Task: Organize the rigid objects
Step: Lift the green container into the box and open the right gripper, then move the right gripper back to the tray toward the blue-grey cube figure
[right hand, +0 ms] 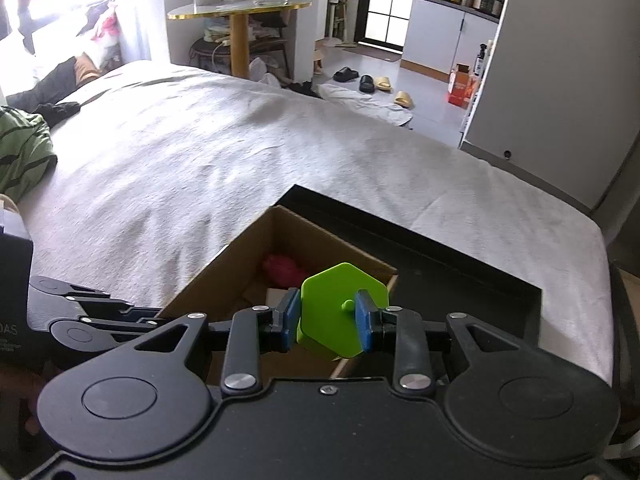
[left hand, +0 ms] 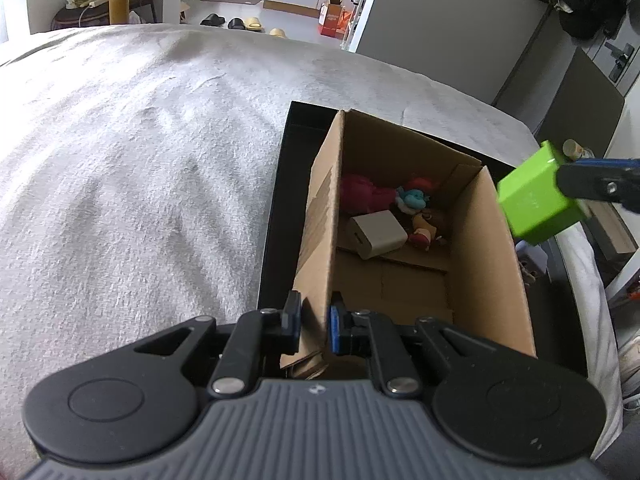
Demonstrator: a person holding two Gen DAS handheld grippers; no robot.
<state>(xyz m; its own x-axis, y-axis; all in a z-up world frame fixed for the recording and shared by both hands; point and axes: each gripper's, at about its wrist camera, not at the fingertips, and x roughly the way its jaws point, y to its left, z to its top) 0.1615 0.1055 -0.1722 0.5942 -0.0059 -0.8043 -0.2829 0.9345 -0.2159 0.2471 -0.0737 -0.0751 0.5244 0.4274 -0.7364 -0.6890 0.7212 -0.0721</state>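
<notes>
A bright green block (right hand: 343, 310) with six sides is pinched tight between the blue pads (right hand: 289, 318) of the right gripper (right hand: 326, 320), low in the middle of the right wrist picture. It hangs in the air over the near right corner of a brown cardboard box (right hand: 224, 264). In the left wrist picture the same block (left hand: 536, 192) shows at the right edge, up beside the box's right wall, with the right gripper's dark finger (left hand: 596, 184) on it.

The box (left hand: 492, 256) is open at the top. Inside it lie a dark pink soft toy (left hand: 362, 196), a small blue and red figure (left hand: 414, 198), a beige charger-like block (left hand: 376, 236) and another small toy (left hand: 424, 232) in red and tan. They sit at the far end of the box floor, close together.

The left gripper (left hand: 316, 320) is at the bottom middle of its picture. Its fingers are squeezed on the left wall of the box, one pad outside and one inside.

The box stands in a flat black tray (left hand: 276, 216). The tray lies on a bed with a light grey blanket (left hand: 140, 160) that fills most of both pictures.

Past the bed, at the top, there are slippers (right hand: 362, 80) on the floor and a round table (right hand: 240, 10).
</notes>
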